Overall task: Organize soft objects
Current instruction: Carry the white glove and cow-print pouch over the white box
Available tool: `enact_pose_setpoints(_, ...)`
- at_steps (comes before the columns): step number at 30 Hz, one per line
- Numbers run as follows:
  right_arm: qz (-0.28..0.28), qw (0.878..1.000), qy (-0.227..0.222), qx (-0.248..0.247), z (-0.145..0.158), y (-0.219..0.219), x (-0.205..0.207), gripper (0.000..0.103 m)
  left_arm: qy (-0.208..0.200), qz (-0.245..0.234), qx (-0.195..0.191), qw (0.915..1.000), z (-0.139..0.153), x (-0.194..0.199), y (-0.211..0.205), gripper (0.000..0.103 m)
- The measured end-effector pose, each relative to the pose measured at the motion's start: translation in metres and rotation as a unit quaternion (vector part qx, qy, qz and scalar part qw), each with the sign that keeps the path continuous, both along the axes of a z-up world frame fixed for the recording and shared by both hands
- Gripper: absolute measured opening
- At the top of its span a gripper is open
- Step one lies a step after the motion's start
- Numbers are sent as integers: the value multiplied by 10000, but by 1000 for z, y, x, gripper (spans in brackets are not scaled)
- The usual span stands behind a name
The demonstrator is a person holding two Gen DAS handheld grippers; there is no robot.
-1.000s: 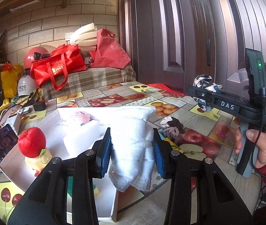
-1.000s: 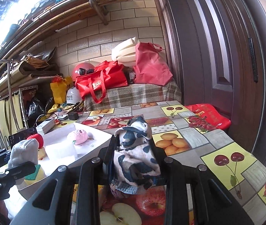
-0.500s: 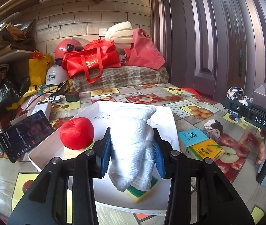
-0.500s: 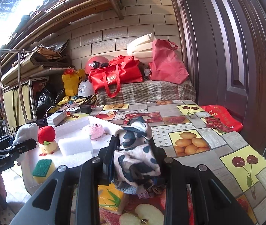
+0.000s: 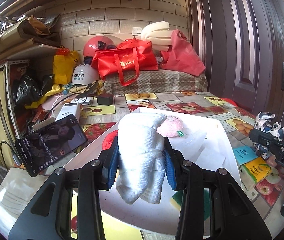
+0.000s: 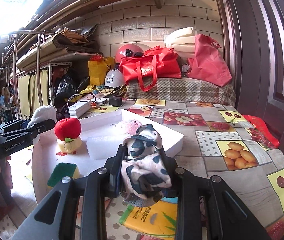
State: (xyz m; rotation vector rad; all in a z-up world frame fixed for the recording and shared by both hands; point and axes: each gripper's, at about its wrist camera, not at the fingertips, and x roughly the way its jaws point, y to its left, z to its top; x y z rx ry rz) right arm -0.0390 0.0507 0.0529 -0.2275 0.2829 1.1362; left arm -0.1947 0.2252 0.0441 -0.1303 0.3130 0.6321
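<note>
My left gripper [image 5: 141, 166] is shut on a rolled white towel [image 5: 142, 152] and holds it above the near part of a white tray [image 5: 220, 138]. My right gripper [image 6: 145, 172] is shut on a black-and-white spotted cloth [image 6: 146, 164], held above the table just right of the tray [image 6: 174, 140]. In the tray lie a red apple plush [image 6: 68, 128], a white foam block [image 6: 104, 146], a pink plush [image 6: 130, 125] and a green-yellow sponge [image 6: 64, 173]. The left gripper with the towel [image 6: 43, 114] shows at the left of the right wrist view.
Tissue packs [image 5: 256, 169] lie on the fruit-patterned table [image 6: 232, 160] right of the tray. A phone [image 5: 50, 142] leans at the left, with a power bank [image 5: 69, 111] behind. Red bags [image 5: 124, 62] and helmets sit on a covered bench at the back.
My left gripper has swung left and back with the towel, so the tray's near end now sits under it. My right gripper has shifted slightly left, still holding the spotted cloth.
</note>
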Motion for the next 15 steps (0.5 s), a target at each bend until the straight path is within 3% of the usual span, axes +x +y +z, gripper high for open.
enact_pose_setpoints(4,275,9994,82,-210,-3,25,-7,29,255,-400,-132,9988,-2,17,2,39)
enact_pose_setpoints(9,667,9935,242,-887,-14,67,-11,31,809,-947,-771,9892,-13,46,20,39)
enact_pose_setpoints(15,692,9887,488,-1235,-23,93,-1,30,773,-493,-648,9937,-10,52,32,39)
